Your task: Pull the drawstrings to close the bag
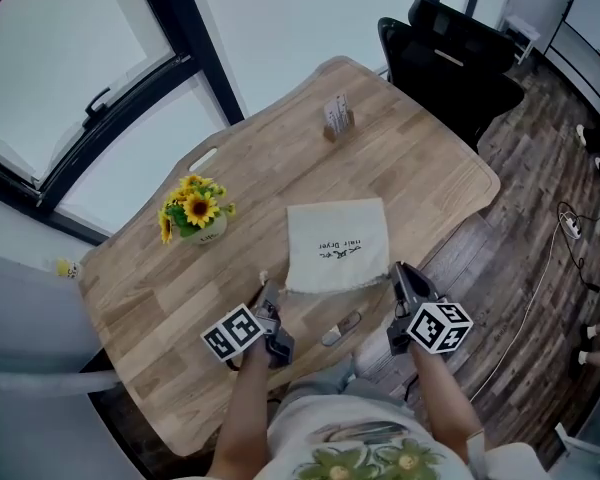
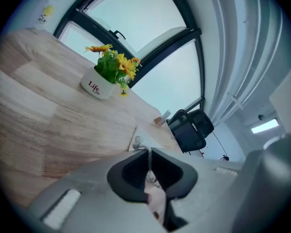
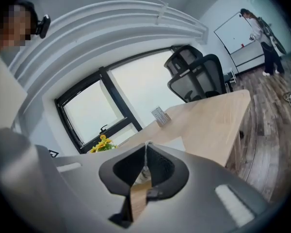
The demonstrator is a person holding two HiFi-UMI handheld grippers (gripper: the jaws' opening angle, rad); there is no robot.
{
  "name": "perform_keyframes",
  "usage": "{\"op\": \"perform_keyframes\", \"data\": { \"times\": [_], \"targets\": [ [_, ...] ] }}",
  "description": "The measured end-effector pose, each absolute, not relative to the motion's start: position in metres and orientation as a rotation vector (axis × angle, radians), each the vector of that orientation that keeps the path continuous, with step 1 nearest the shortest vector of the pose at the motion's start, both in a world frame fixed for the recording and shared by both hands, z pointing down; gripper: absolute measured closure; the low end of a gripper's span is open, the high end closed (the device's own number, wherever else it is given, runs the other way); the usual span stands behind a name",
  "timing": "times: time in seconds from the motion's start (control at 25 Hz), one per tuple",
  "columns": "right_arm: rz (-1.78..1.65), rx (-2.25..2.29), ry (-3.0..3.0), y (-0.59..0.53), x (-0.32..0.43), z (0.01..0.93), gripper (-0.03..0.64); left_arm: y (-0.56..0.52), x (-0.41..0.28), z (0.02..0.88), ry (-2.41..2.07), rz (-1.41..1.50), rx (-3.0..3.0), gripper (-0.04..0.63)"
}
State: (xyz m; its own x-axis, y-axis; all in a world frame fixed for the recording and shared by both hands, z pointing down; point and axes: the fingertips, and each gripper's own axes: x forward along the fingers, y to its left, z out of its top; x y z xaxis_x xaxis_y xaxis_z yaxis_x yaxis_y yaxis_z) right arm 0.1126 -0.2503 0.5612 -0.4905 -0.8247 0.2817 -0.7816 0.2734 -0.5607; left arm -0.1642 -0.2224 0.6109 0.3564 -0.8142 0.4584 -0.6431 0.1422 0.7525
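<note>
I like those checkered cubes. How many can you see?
2. One cube on the left gripper, by the bag's left corner; another cube on the right gripper, by its right corner. None seems hidden.

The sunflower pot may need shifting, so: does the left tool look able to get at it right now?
Probably not yet. The left tool is shut on the drawstring of the bag, so it is tied up; otherwise only bare table lies between it and the sunflower pot.
</note>
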Motion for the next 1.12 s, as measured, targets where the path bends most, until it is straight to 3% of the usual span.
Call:
{"op": "perform_keyframes", "data": {
  "times": [0.6, 1.12],
  "targets": [
    [-0.402, -1.884, 2.608, -0.227, 0.121, 0.486, 0.604, -0.207, -0.161, 0.533, -1.502, -0.169, 1.809, 0.581],
    [-0.240, -2.030, 2.558, -0.197, 0.140, 0.460, 0.607, -0.180, -0.152, 0.482, -1.671, -0.016, 2.000, 0.583]
  ]
}}
